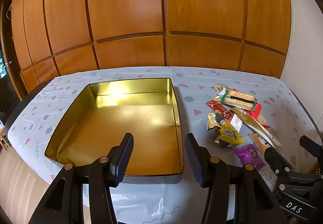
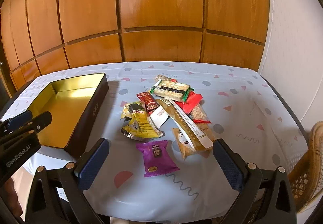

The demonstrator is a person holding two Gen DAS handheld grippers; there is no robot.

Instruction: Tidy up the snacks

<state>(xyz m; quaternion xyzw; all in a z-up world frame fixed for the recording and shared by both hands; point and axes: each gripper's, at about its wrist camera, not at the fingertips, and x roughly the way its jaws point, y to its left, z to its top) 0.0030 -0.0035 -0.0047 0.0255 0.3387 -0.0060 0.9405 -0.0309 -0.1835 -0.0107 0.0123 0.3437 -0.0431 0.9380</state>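
Observation:
An open tin box (image 1: 175,102) with a gold inside and dark outer walls (image 2: 97,106) lies on the left of the table, with nothing in it. A heap of snack packets (image 1: 234,117) (image 2: 171,108) lies to its right. A purple packet (image 2: 156,158) (image 1: 249,156) is nearest me, with a yellow packet (image 2: 141,125) and a green-edged cracker pack (image 2: 171,90) behind it. My left gripper (image 1: 159,153) is open and empty above the box's near edge. My right gripper (image 2: 161,161) is open and empty, its fingers either side of the purple packet, above it.
The table has a pale cloth (image 2: 252,115) with grey and pink shapes. Wooden cabinet doors (image 1: 129,22) stand behind it and a white wall (image 2: 292,42) to the right. A wicker chair (image 2: 310,163) is at the table's right front corner.

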